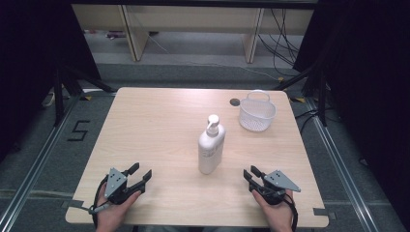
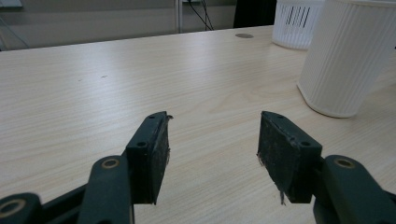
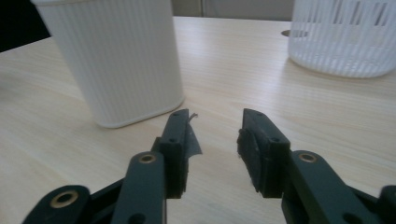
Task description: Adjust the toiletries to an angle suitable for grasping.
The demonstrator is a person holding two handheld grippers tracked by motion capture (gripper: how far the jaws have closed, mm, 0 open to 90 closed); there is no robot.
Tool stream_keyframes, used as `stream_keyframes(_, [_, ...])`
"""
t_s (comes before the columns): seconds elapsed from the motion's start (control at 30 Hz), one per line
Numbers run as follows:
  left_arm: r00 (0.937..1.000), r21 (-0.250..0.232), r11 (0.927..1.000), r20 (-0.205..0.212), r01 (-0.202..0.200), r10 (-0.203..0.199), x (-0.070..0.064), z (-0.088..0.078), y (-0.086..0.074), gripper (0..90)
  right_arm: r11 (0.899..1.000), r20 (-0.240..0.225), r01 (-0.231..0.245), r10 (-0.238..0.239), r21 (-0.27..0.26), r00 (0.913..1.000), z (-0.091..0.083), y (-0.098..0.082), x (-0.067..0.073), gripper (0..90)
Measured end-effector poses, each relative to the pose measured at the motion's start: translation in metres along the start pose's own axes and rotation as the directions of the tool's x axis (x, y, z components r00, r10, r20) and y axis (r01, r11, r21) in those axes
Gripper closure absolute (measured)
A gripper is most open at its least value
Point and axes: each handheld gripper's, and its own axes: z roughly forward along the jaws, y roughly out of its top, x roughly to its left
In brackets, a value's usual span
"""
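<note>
— Two grippers, was that all you had on the table?

— Two grippers and two white things. I held the left gripper [image 1: 141,180] near the table's [image 1: 159,125] near left corner and the right gripper [image 1: 251,175] near its near right corner, both low over the wood, each in one of my hands.

— How did the jaws stand?

— Apart on both, with nothing between them. In the left gripper view the gap showed bare wood; in the right gripper view the gap was somewhat narrower, and wood showed through it too.

— And the white things?

— A pump bottle [image 1: 211,147] stood upright around the middle of the table, between the two grippers and a little beyond them. It had ribbed sides and a pump head on top. From the left gripper its base sat ahead and to the right; from the right gripper, ahead and to the left.

— The other one?

— A slatted basket [image 1: 257,114] with a handle stood near the far right corner, well apart from the bottle. Just to its left a small dark round spot [image 1: 235,102] was set in the tabletop.
</note>
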Motion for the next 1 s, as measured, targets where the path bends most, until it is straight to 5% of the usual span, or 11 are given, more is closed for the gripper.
stream_keyframes(0.17, [0.9999, -0.013, 0.9998, 0.001, 0.012, -0.012, 0.001, 0.003, 0.0, 43.2, 0.998, -0.055, 0.057, -0.058, -0.007, 0.9968, -0.003, 0.009, 0.011, 84.1])
stream_keyframes(0.27, [0.9999, -0.006, 0.9999, -0.007, 0.01, -0.01, 0.0, 0.001, 0.0, 43.7, 1.0, -0.1, 0.025, -0.023, 0.017, 0.9947, -0.004, 0.011, 0.02, 90.0])
stream_keyframes(0.43, [0.9999, -0.017, 0.9998, 0.005, 0.009, -0.009, 0.0, 0.0, -0.001, 44.5, 0.996, -0.123, 0.094, -0.092, 0.006, 0.9881, 0.001, 0.02, 0.029, 90.0])
stream_keyframes(0.53, [0.9999, -0.021, 0.9998, 0.011, 0.001, -0.001, -0.001, 0.0, -0.001, 44.9, 0.994, -0.145, 0.108, -0.106, 0.001, 0.9837, 0.004, 0.029, 0.037, 90.0])
stream_keyframes(0.57, [1.0, -0.011, 0.9999, 0.005, -0.007, 0.007, -0.002, -0.001, -0.001, 45.1, 0.997, -0.156, 0.078, -0.079, -0.008, 0.9846, 0.008, 0.031, 0.042, 90.0])
stream_keyframes(0.7, [0.9998, -0.009, 0.9998, 0.01, -0.018, 0.018, -0.004, 0.0, 0.0, 46.1, 0.992, -0.178, 0.128, -0.129, -0.015, 0.9756, 0.018, 0.043, 0.052, 90.0])
stream_keyframes(0.77, [0.9998, -0.007, 0.9998, 0.008, -0.017, 0.017, -0.003, 0.0, 0.0, 46.3, 0.995, -0.19, 0.1, -0.1, -0.012, 0.9766, 0.021, 0.045, 0.056, 90.0])
stream_keyframes(1.0, [1.0, 0.001, 1.0, 0.007, -0.004, 0.004, -0.003, 0.0, 0.0, 46.8, 0.99, -0.216, 0.136, -0.142, -0.043, 0.966, 0.033, 0.058, 0.071, 90.0])
